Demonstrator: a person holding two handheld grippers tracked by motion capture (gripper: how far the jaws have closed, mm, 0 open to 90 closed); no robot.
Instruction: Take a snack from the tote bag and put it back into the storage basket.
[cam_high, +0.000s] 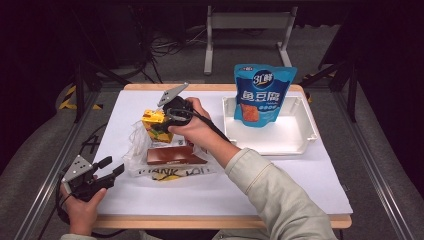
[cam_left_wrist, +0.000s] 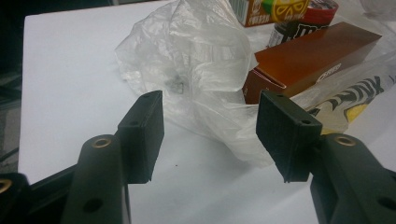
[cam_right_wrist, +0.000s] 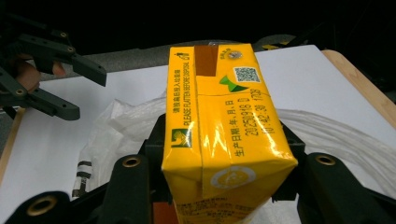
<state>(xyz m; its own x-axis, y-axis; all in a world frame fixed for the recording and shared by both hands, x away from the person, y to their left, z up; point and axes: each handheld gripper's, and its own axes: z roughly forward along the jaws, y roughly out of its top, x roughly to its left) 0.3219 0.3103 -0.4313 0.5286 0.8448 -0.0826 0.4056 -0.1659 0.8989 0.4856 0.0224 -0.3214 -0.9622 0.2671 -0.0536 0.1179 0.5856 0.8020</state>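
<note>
White tabletop (cam_high: 320, 170): right tongs (cam_right_wrist: 224, 186) clamp glossy yellow carton (cam_right_wrist: 219, 126); left tongs (cam_left_wrist: 210, 135) apart.

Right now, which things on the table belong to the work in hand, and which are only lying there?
In the work:
- yellow carton, clamped in the right gripper
- plastic bag under it
- left gripper, open beside the bag

Lying about:
- brown box
- white tray
- blue pouch standing in the tray
</note>
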